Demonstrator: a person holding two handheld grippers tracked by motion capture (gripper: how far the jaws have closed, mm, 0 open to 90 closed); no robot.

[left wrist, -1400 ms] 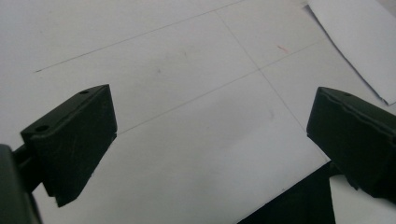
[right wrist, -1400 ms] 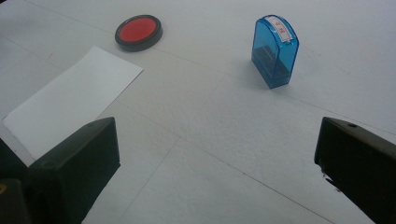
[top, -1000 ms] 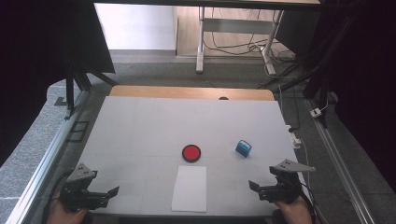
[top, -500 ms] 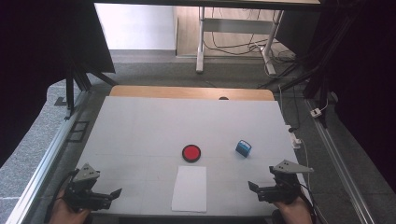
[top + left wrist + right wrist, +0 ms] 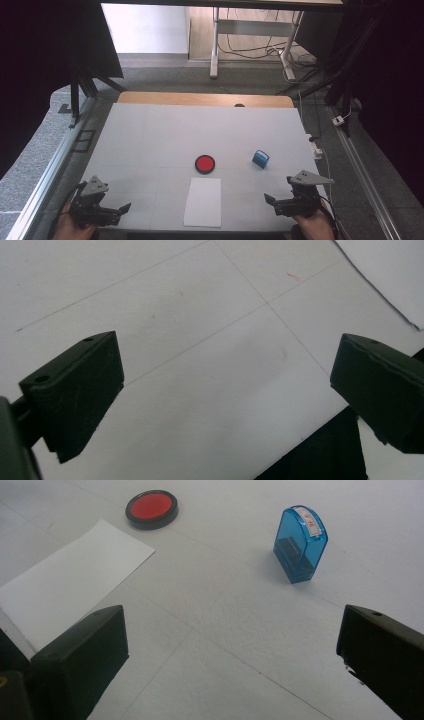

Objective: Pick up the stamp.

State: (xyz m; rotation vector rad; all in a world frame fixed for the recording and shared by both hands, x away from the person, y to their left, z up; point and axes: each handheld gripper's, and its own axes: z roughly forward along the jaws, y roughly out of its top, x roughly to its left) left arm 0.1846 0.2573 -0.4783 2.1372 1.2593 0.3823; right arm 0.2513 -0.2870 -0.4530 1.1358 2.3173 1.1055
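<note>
White desk (image 5: 150,135) filling the centre of the high view, with a sheet of paper (image 5: 203,202) at lower centre, a red ink pad (image 5: 205,163) just above it and a blue stamper (image 5: 260,158) standing upright to the pad's right. Left tongs (image 5: 122,208) at lower left and right tongs (image 5: 270,200) at lower right, both with jaws apart and empty, each well clear of the stamper. In the right gripper view the stamper (image 5: 300,544) stands at upper right, the pad (image 5: 151,508) at upper left.
</note>
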